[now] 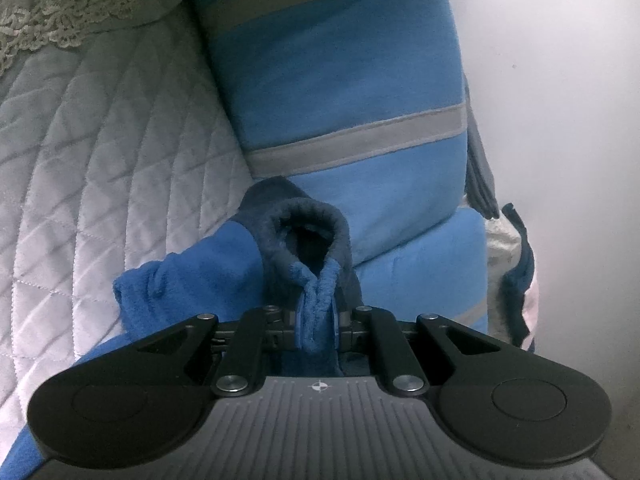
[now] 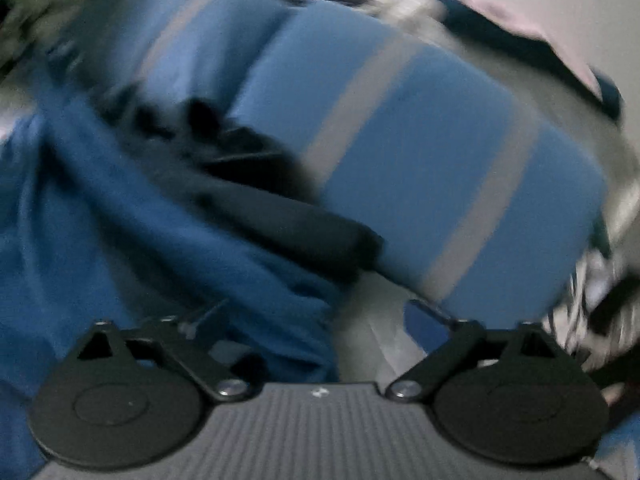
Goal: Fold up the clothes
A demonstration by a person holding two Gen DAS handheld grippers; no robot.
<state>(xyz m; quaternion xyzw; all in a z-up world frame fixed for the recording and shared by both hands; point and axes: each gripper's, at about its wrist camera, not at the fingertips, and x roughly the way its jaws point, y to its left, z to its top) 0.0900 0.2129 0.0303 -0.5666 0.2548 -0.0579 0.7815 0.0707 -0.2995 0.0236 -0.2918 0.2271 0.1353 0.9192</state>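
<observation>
Left gripper (image 1: 316, 322) pinched tight on a bunched fold of fuzzy blue fleece garment (image 1: 192, 276), its dark navy cuff (image 1: 306, 232) curled into a soft ring just ahead. Garment draped over a quilted white bedspread (image 1: 88, 152) stitched in diamonds, touching a smooth blue cushion (image 1: 344, 80) with grey bands. Lace-trimmed fabric (image 1: 72, 12) cut off at the top corner. Right gripper (image 2: 320, 320) spread wide, gripping nothing; that view badly blurred, fingertips hard to make out.
</observation>
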